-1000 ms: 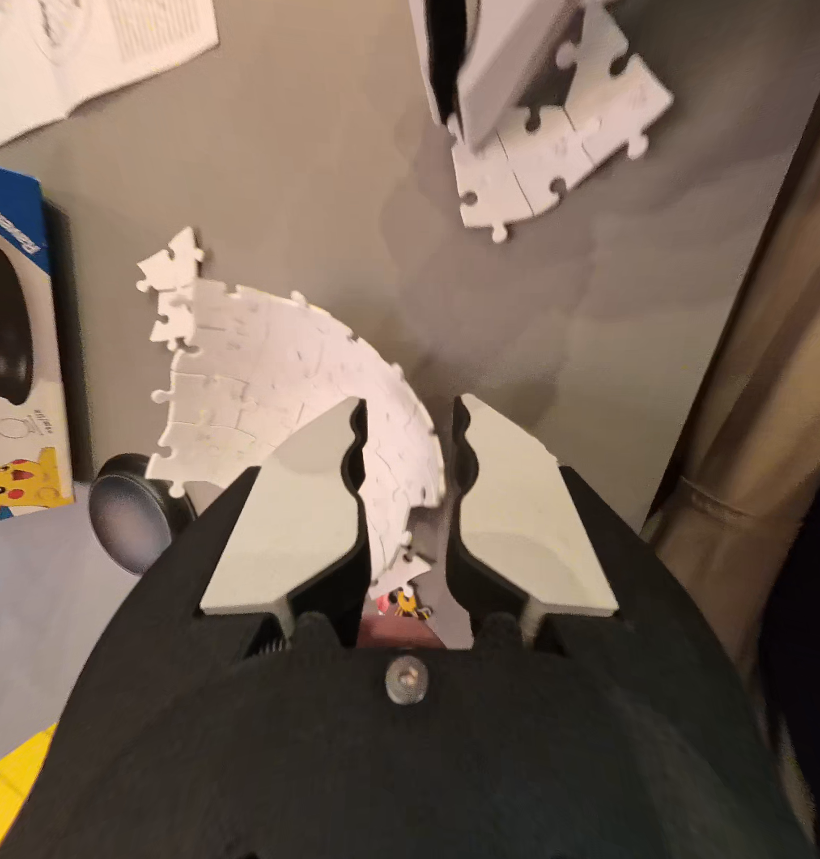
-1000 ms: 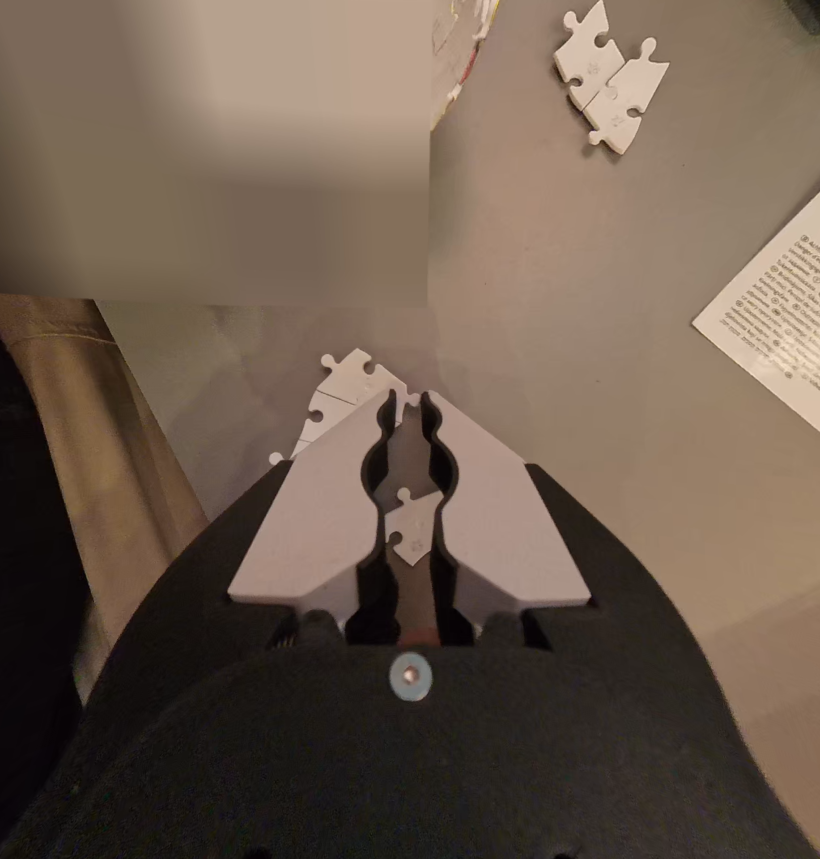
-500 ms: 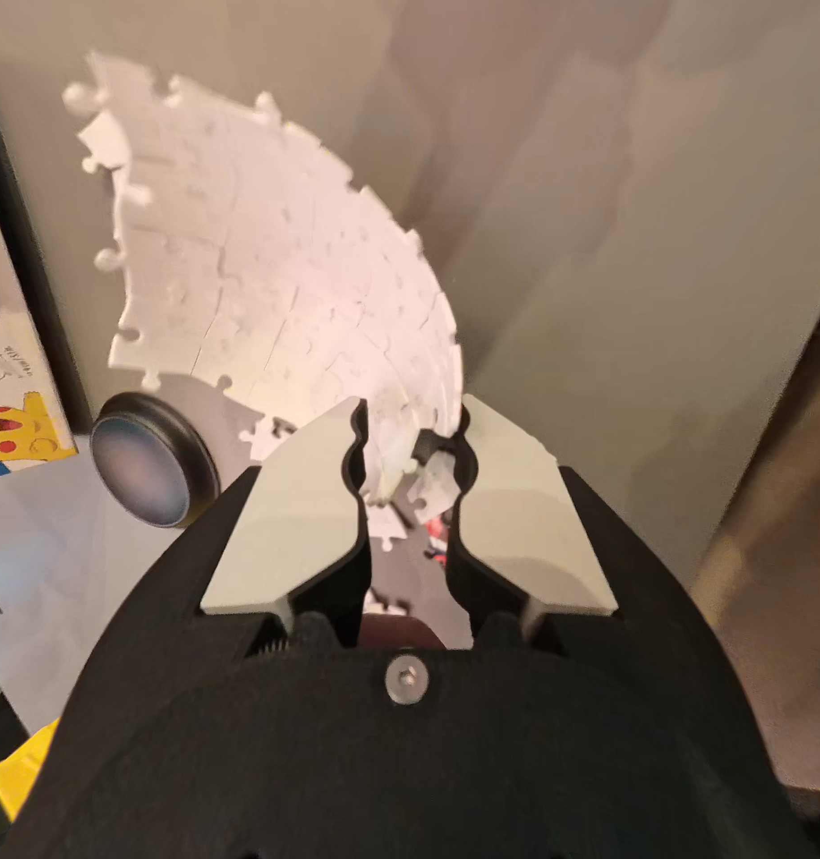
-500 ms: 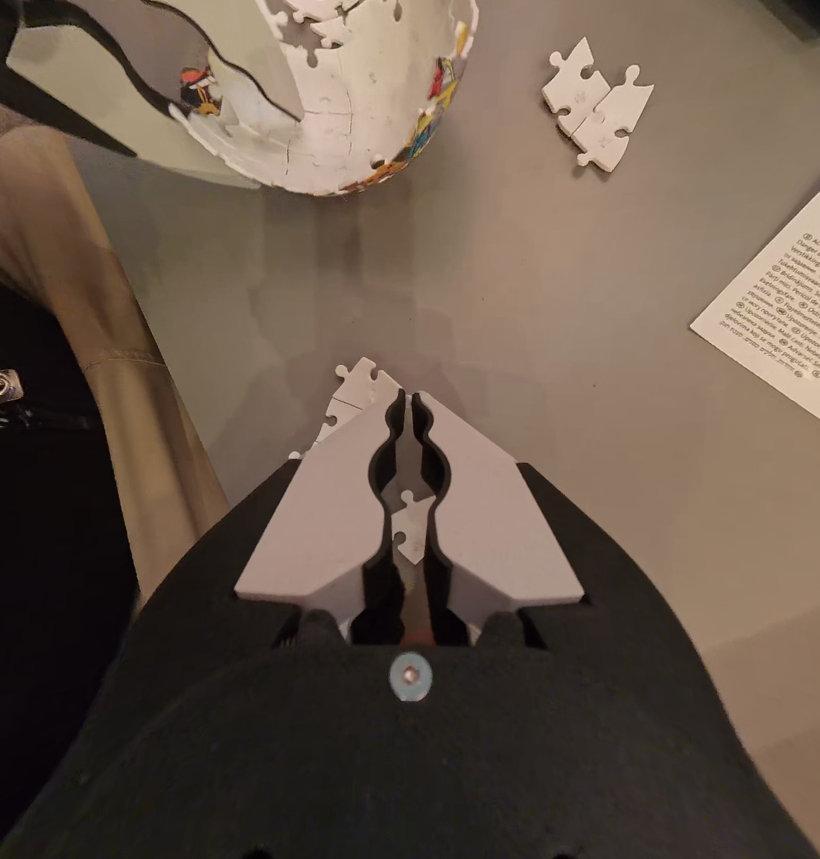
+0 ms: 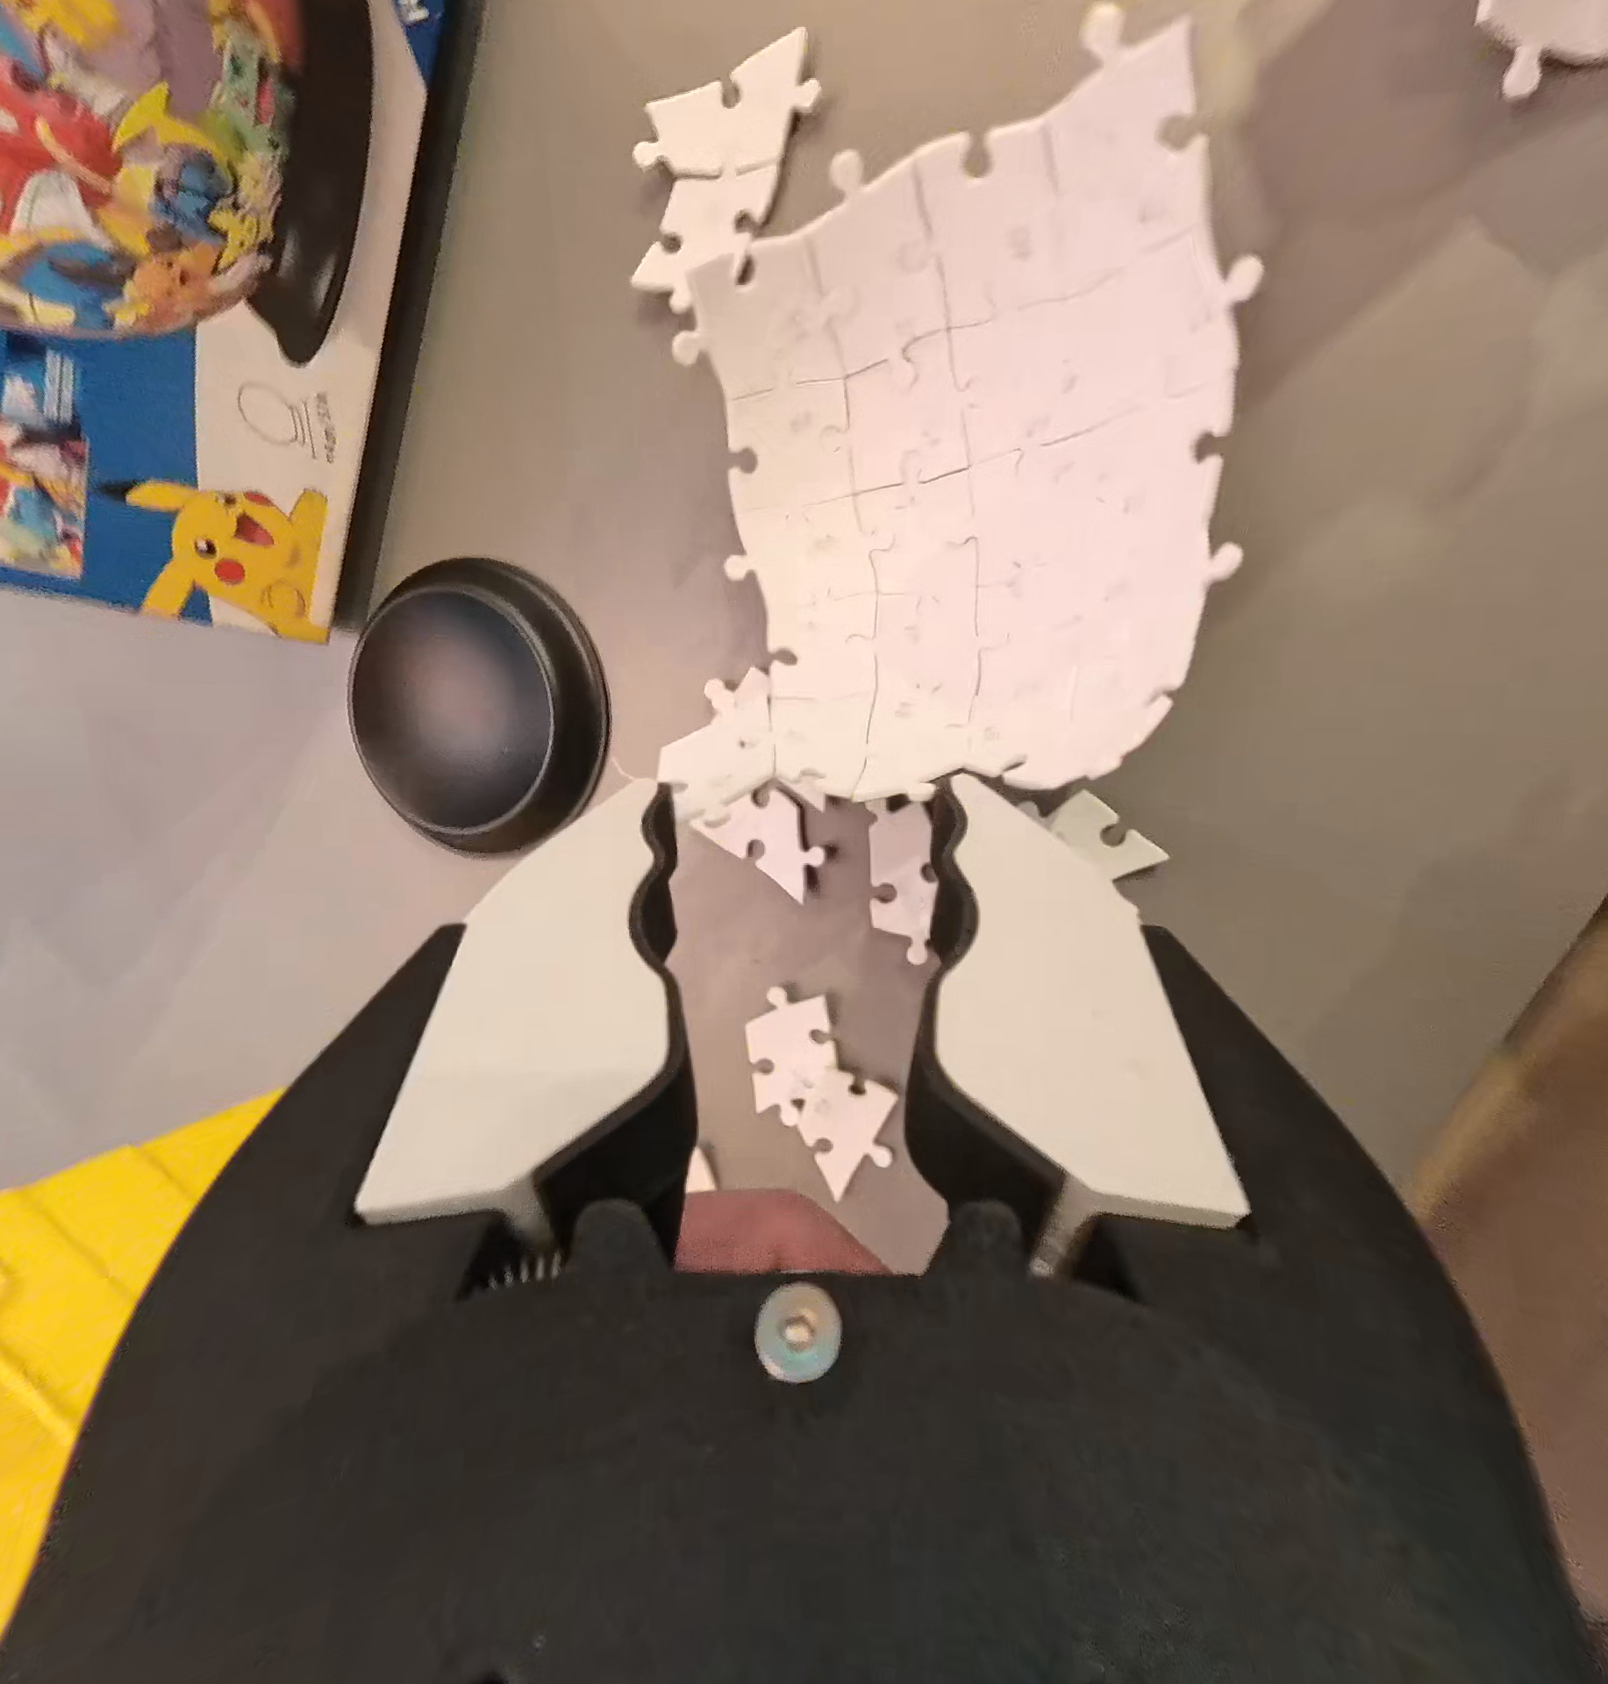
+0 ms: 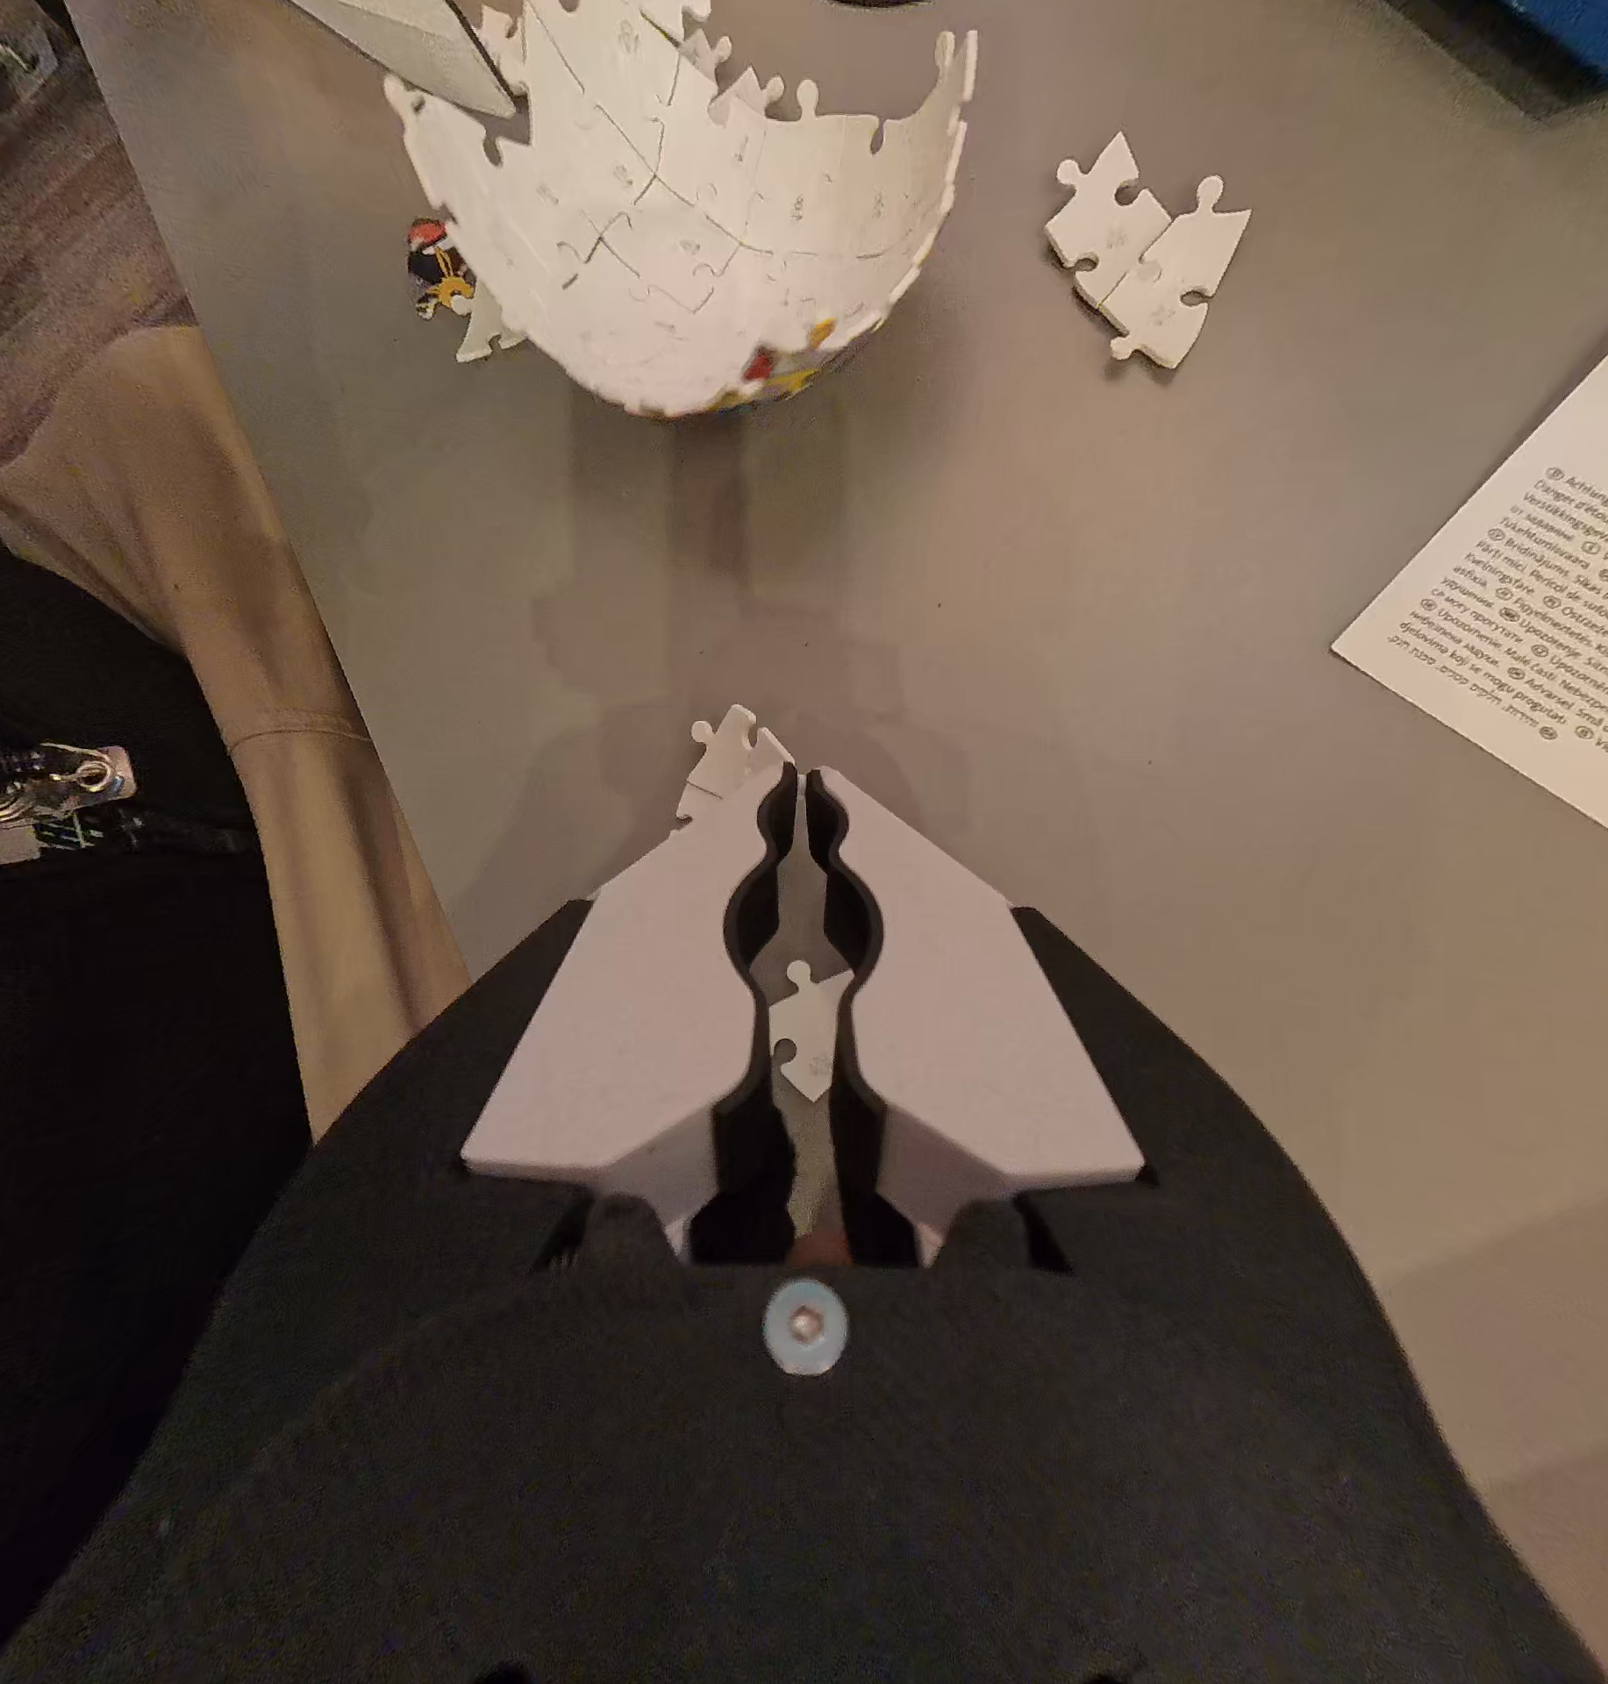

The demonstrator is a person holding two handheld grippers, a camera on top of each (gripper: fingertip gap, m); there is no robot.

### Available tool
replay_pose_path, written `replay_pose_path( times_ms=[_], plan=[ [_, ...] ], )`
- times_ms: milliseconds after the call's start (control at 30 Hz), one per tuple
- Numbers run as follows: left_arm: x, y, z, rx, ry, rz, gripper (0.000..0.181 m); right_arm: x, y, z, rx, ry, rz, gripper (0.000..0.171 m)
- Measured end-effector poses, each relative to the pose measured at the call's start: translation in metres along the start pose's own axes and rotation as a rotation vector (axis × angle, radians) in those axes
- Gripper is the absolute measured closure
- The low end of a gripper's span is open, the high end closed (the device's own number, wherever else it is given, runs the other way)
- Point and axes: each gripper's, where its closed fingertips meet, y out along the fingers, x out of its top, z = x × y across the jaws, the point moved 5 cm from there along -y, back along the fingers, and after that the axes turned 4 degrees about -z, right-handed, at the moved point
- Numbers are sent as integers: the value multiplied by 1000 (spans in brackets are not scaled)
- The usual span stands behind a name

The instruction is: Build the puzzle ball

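1. Puzzle ball [image 5: 982, 474]: a partly built curved shell of white, interlocked pieces, its printed side showing only at the lower edge. It appears to be held up off the grey surface [image 6: 1055, 565].
2. The left tongs [image 5: 804, 806] are parted to a middling width. Whether they are gripping the shell is hard to tell: its bottom edge sits right at their tips and spans the gap between them.
3. From the right wrist view, the shell [image 6: 690, 210] lies straight ahead of the right tongs [image 6: 802, 793] and well apart from them.
4. The right tongs are almost closed. Between them, further back, a single white piece [image 6: 809, 1039] shows, but I cannot tell whether they grip it or it lies on the surface below.
5. Loose pieces [image 5: 818, 1075] lie below the shell, and a joined pair [image 6: 1146, 260] lies to the right of it.
6. A black round stand [image 5: 476, 715] sits left of the shell, near a colourful box [image 5: 144, 301].
7. Step in hand, as a judgement: steadying the shell so another piece can be added.
8. The next move probably calls for aligning a piece's tabs with an open edge and pressing gently, since the shell looks flexible.
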Motion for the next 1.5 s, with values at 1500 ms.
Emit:
replay_pose_path(
  times_ms=[1500],
  plan=[
    [62,63,-5,-579,-61,0,176,21,-14,-36,32,33,-69,171]
  ],
)
